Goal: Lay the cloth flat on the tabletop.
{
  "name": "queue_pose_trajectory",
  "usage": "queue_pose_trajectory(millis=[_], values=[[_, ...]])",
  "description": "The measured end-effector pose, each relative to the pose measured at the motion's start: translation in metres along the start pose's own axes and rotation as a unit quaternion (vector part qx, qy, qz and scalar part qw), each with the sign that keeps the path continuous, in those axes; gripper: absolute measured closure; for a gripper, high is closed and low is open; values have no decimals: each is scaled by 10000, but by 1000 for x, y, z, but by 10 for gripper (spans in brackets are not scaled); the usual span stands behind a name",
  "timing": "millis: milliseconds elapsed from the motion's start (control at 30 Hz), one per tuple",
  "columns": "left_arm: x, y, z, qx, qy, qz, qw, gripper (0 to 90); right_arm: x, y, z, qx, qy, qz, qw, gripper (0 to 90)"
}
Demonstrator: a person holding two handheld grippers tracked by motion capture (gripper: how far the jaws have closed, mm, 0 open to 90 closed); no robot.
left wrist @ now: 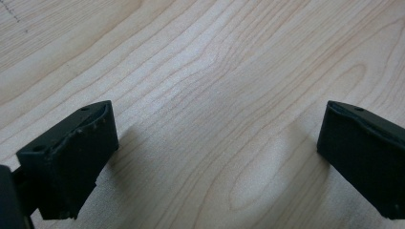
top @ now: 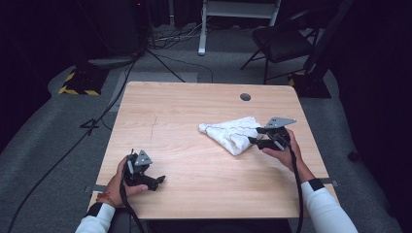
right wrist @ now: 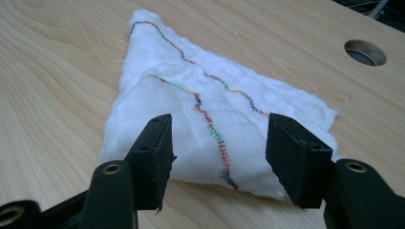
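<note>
High view: white cloth (top: pixel 233 134) lies folded into a rough triangle on the right half of the worktop (top: pixel 194 107), one point toward the near side, coloured stitching along its edges. Right gripper (top: pixel 257 137) sits at the cloth's right edge, jaws partly open, nothing between them yet. Left gripper (top: pixel 158 180) rests near the left front corner, well apart from the cloth.

Right gripper view: both jaws stand apart just short of the cloth's (right wrist: pixel 210 119) near folded edge, framing the stitched seam (right wrist: pixel 215 138) that runs toward the camera. No pad touches fabric. Round hole (right wrist: pixel 365 51) in the worktop shows far right.

Left gripper view: jaws spread wide over bare wood grain, holding nothing.

Judgement: the step in hand looks like taking the near edge or corner of the cloth for another fold. To do it well, lower the right gripper until the bottom jaw slides under the edge, catch all layers together, and close fully before lifting. Pinching only the top layer would undo the fold. The left gripper could pin the far left point to stop the cloth sliding.
</note>
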State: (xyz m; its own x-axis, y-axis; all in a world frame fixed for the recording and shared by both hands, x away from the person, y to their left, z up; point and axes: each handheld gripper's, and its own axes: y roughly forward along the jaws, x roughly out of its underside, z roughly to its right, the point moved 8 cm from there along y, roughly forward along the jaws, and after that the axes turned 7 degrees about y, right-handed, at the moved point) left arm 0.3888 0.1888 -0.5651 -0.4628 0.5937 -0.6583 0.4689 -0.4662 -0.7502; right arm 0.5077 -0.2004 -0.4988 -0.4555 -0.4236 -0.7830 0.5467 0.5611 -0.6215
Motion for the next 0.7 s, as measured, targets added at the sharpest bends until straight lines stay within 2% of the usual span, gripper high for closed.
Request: queue_pose_trajectory(millis=[100,200,367,467,600,700], values=[[-1,1,0,-15,-5,-1,10000,4,0,9,-6,36,-116,-166,9998,427],[-3,2,0,-46,-46,-31,10000,3,2,21,-12,-38,-165,-278,9995,430],[-6,6,-2,-143,-127,-34,9998,1,7,35,-16,-44,-96,-441,9990,412],[-11,9,-1,-110,-156,-26,9998,1,12,41,-15,-61,33,-512,9987,413],[-19,16,-1,-31,-55,-29,10000,2,15,45,-16,-200,113,-487,9985,529],[-27,23,-2,44,32,-104,9999,3,17,44,-19,-290,-1,-486,9984,650]])
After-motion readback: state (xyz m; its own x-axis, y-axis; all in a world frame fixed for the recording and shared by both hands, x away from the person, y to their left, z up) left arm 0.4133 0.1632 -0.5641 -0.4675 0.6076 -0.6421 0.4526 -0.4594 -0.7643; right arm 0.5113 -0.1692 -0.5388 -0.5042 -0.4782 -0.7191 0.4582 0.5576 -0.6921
